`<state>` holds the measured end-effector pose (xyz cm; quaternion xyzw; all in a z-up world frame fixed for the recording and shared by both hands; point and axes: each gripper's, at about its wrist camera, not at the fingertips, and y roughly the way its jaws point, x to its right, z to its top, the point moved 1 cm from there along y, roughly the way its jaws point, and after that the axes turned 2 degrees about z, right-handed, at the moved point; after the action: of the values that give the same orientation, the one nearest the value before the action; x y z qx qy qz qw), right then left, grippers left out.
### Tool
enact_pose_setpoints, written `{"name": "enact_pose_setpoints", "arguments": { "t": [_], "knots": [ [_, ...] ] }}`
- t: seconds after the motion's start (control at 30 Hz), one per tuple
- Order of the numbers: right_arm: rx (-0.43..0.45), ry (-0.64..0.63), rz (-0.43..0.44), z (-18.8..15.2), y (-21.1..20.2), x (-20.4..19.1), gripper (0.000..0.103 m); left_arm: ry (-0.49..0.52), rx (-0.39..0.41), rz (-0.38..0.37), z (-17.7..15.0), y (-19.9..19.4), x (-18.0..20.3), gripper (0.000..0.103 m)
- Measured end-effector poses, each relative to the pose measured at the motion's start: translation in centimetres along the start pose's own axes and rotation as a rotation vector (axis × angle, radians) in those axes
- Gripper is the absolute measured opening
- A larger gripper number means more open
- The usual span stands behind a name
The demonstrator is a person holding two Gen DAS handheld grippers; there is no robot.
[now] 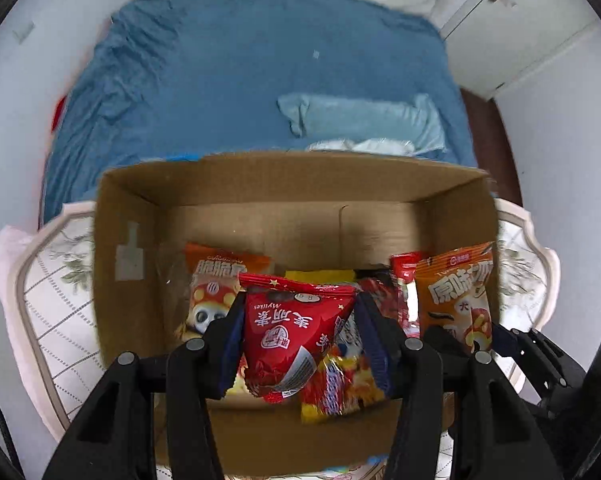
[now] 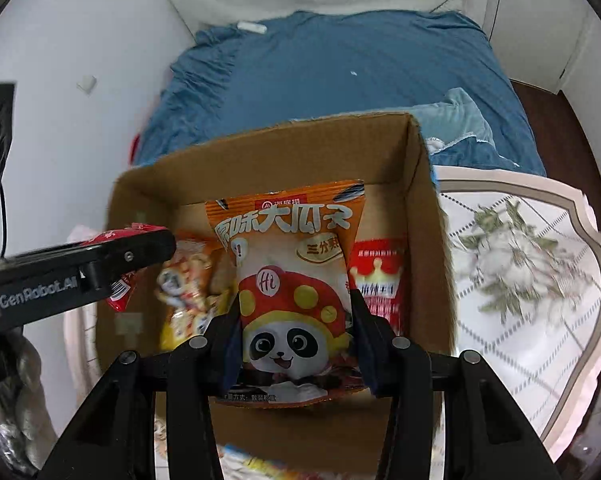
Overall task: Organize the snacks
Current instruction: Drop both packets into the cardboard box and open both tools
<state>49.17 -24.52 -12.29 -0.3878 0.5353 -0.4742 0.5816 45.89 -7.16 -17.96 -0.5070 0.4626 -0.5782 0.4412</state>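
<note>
Our left gripper [image 1: 300, 320] pinches a red packet [image 1: 296, 332]; our right gripper [image 2: 294, 320] clamps an orange panda packet [image 2: 290, 276]. Both hang over the cardboard box [image 1: 148, 192] beneath our fingers. Several snacks already lie inside; these two remain undropped.

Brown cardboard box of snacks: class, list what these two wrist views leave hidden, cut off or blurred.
- Left wrist view: the brown cardboard box has its near floor hidden by the red foil snack packet in the left gripper.
- Right wrist view: the orange panda snack bag covers packets behind it.
- Right wrist view: the floral tray is blurred.
</note>
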Motion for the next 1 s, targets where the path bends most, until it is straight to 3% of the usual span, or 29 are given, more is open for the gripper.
{"name": "enact_pose_setpoints", "arguments": {
  "t": [0.43, 0.5, 0.53, 0.63, 0.77, 1.0],
  "knots": [
    [-0.118, 0.008, -0.047, 3.5, 7.4, 0.8, 0.050, -0.021, -0.126, 0.032, 3.1, 6.3, -1.3, 0.051],
    [-0.133, 0.021, -0.061, 3.7, 7.9, 1.0, 0.057, -0.033, -0.139, 0.015, 3.2, 6.7, -1.4, 0.054],
    [-0.133, 0.019, -0.058, 3.6, 7.8, 0.8, 0.070, -0.038, -0.135, 0.016, 3.2, 6.8, -1.6, 0.063],
    [-0.147, -0.006, -0.064, 3.5, 7.9, 0.2, 0.079, -0.017, -0.106, 0.055, 3.2, 6.6, -1.4, 0.090],
    [-0.157, -0.035, -0.082, 3.1, 7.9, -0.5, 0.091, -0.015, -0.085, 0.070, 3.0, 6.1, -1.6, 0.090],
    [-0.129, -0.044, -0.117, 2.3, 6.1, -0.5, 0.096, -0.003, -0.031, 0.077, 1.6, 4.0, -1.4, 0.090]
  ]
}}
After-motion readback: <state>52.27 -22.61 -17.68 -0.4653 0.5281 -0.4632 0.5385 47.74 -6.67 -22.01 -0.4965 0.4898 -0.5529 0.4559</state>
